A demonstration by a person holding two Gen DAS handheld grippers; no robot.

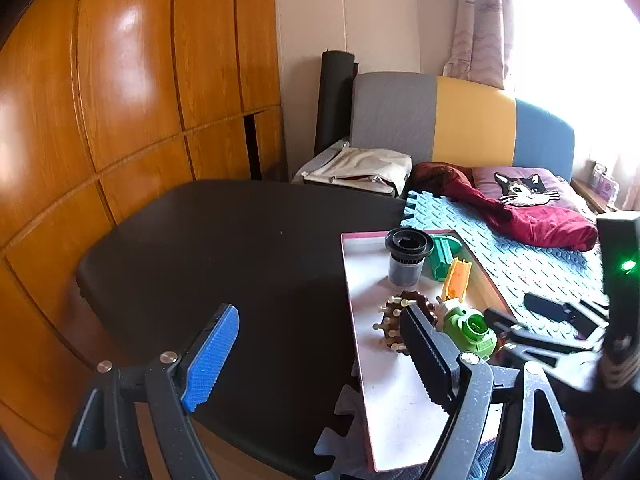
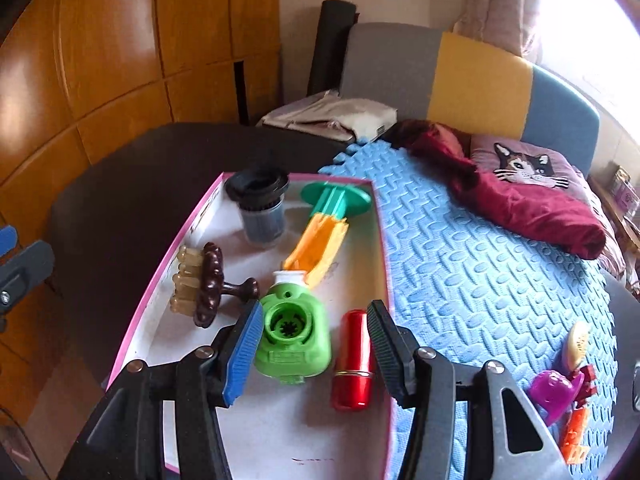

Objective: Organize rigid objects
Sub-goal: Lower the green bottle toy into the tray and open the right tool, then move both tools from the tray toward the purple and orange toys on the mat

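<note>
Ribbed rubber pads, blue and black, line the right gripper (image 2: 312, 354) fingers, which stand apart and clamp nothing, framing the glossy red metal cylinder (image 2: 353, 360) and blocky green plastic toy (image 2: 294, 334) lying in the pink-rimmed white box (image 2: 176, 240). Left gripper (image 1: 320, 360) fingers likewise gape empty over the dark surface (image 1: 224, 248) beside the box. Judgement: a drop-off looks done; next comes a reach right to the purple and orange bits (image 2: 560, 404) loose on the embossed blue foam mat (image 2: 480, 256).
</note>
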